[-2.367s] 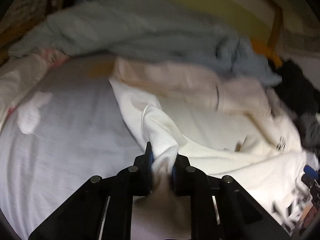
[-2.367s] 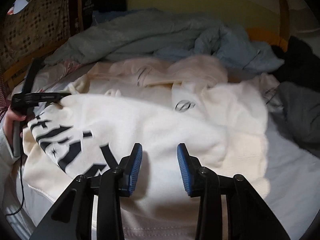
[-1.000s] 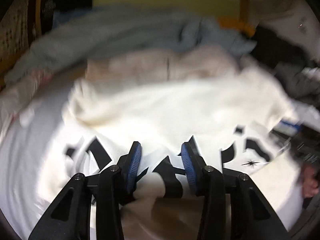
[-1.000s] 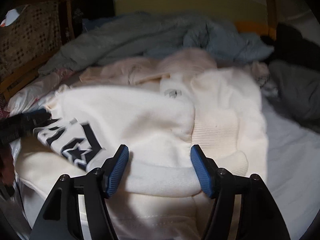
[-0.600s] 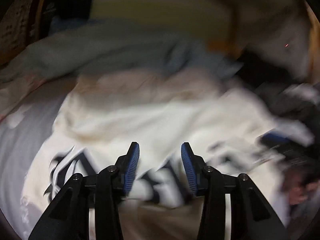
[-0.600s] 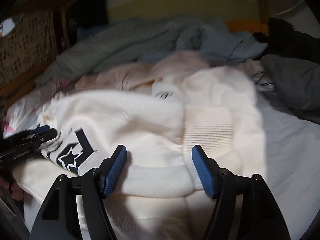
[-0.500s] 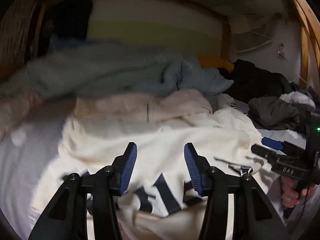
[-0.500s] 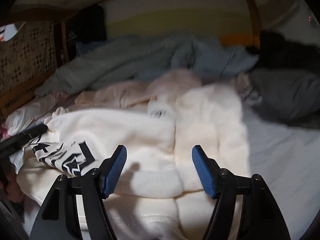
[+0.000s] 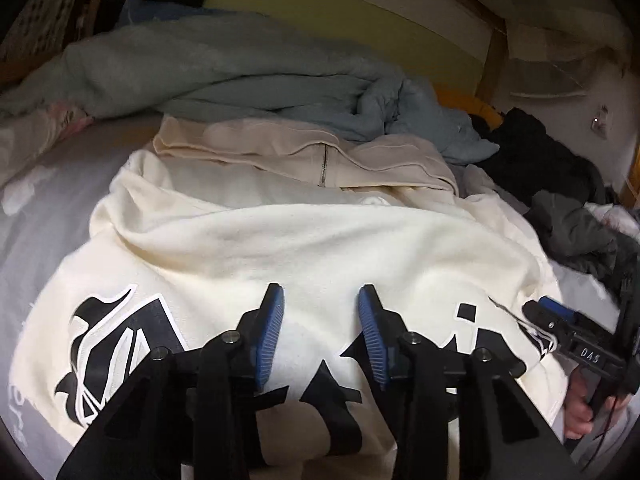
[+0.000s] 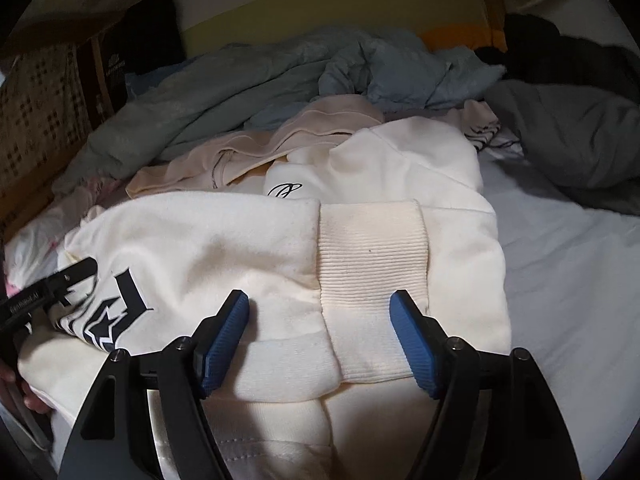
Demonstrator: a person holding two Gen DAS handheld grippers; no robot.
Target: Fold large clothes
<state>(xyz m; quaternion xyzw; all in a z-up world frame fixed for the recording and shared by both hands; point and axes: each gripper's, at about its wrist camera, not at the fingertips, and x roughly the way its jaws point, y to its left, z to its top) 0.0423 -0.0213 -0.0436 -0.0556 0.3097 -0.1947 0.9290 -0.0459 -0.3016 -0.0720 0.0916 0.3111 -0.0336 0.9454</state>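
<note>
In your left view the left gripper hangs empty, jaws narrowing, over the cream sweatshirt spread on the bed, while your right view shows the right gripper widening over its ribbed cuff, sleeve already folded in, so next you probably grip the hem for the body fold.

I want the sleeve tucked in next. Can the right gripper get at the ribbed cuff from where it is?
Probably yes: the ribbed cuff lies on top of the cream sweatshirt, uncovered, just ahead of the right gripper, whose jaws are opening.
</note>
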